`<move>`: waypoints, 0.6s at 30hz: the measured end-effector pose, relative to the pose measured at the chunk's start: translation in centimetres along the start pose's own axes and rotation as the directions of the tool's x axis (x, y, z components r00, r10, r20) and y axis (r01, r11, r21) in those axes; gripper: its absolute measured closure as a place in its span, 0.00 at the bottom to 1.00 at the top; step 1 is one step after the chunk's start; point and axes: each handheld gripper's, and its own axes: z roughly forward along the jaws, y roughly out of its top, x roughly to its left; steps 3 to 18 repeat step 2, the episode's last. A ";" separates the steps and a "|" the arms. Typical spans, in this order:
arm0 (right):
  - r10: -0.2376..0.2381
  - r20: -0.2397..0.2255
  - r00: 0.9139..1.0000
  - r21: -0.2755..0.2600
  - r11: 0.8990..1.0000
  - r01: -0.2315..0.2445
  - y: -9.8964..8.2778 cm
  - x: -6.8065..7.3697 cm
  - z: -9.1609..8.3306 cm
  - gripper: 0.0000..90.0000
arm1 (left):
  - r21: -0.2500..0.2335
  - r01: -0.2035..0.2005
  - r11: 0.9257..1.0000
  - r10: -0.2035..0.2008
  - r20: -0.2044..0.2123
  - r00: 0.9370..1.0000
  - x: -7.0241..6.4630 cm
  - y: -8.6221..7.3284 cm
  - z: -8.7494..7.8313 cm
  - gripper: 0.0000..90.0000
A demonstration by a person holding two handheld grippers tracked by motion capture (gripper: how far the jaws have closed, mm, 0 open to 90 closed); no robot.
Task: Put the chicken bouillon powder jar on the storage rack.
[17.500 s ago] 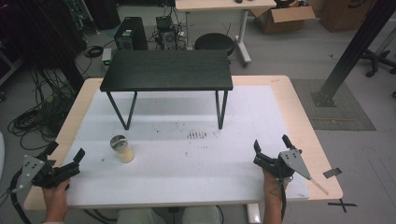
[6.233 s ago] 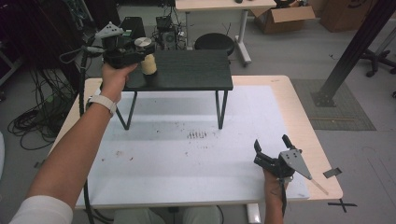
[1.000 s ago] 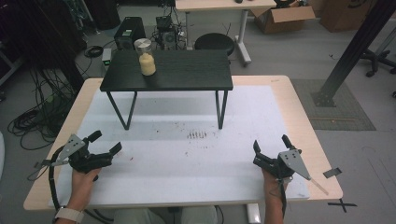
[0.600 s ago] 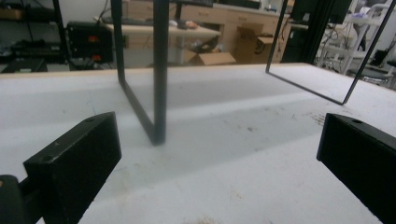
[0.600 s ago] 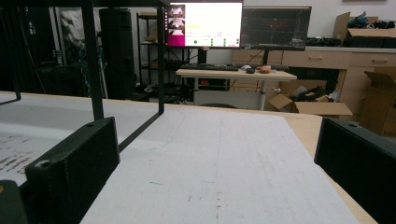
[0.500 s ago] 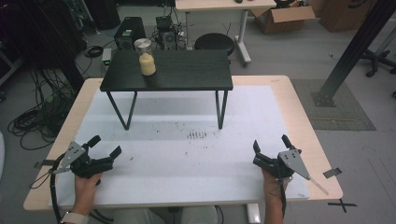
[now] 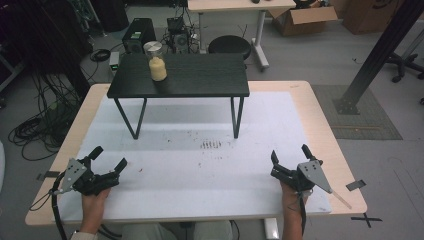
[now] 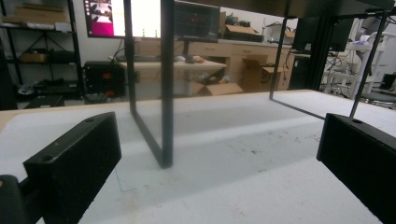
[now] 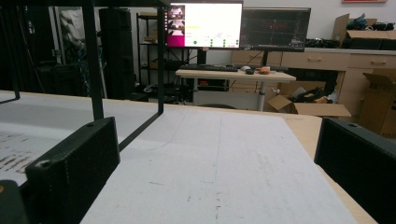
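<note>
Looking down from the high view, we see a wooden table (image 7: 320, 115) with a white mat (image 7: 200, 165) covering most of its top; the mat carries a patch of dark scuff marks (image 7: 210, 145) near its middle. On the far half stands a small black shelf (image 7: 200, 75) on thin metal legs, and the jar (image 7: 157, 61), lidded and part filled with something pale yellow, sits upright on the shelf's left end. We hold the left gripper (image 7: 107, 160) low over the mat's near left corner, jaws wide apart, nothing in them; the left gripper view shows one shelf leg (image 8: 166, 84) just ahead between the jaws. The right gripper (image 7: 290, 155) sits at the near right edge of the mat, jaws also wide apart and empty. Both are well apart from the jar. Room: grey floor, a cable tangle (image 7: 40, 125) at left, a PC tower (image 7: 139, 32) and round black stool (image 7: 229, 46) behind the table, cardboard box (image 7: 305, 17) at far right, a black slanted post (image 7: 380, 50) on a floor mat. In the right gripper view we see two monitors (image 9: 238, 23) on a desk (image 9: 233, 74) beyond.
</note>
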 end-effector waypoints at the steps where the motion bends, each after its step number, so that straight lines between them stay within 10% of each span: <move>1: -0.002 0.000 1.000 0.000 1.000 0.002 0.0 0.0 0.0 0.00 | -0.001 -0.003 1.000 0.003 0.000 1.000 0.0 0.0 0.0 0.00; 18: -0.001 0.001 1.000 0.000 1.000 0.001 0.0 0.0 0.0 0.00 | -0.001 -0.005 1.000 0.005 0.001 1.000 0.0 0.0 0.0 0.00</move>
